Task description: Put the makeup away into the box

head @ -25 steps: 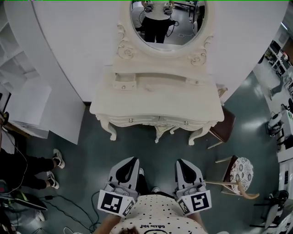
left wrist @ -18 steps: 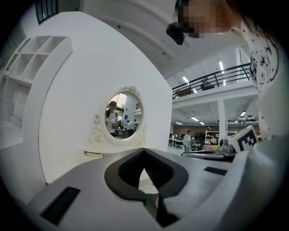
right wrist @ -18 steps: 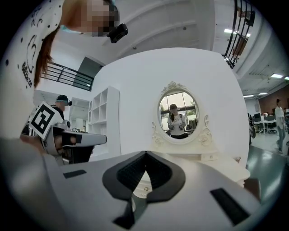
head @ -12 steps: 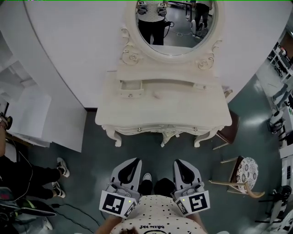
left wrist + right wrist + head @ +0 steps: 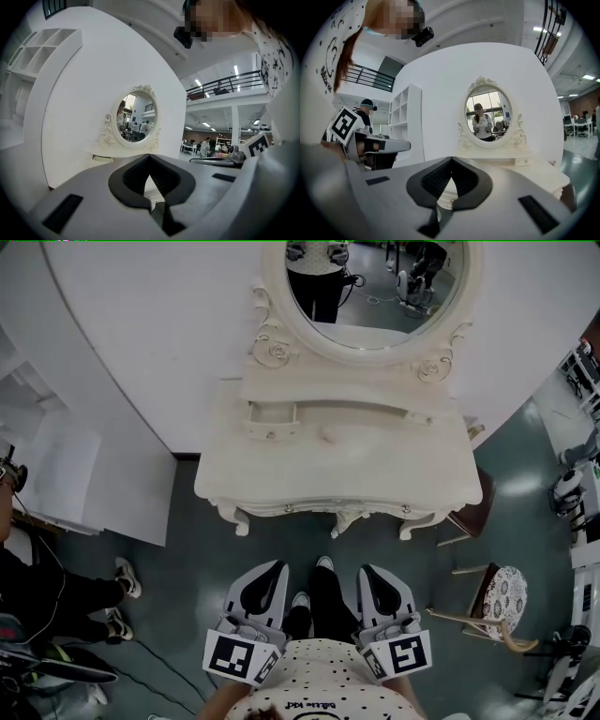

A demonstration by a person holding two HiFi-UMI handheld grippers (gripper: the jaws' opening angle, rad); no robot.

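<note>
Two hand-held grippers, the left gripper and right gripper, were pressed shut and empty, pointing at twelve o'clock toward a white dressing table — makeup and box too small to tell there.

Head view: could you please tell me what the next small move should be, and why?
Probably a step closer to the table. The left gripper and right gripper both hang short of its front edge, with bare floor between, so nothing on top looks reachable yet. Both have their jaws together and hold nothing.
</note>
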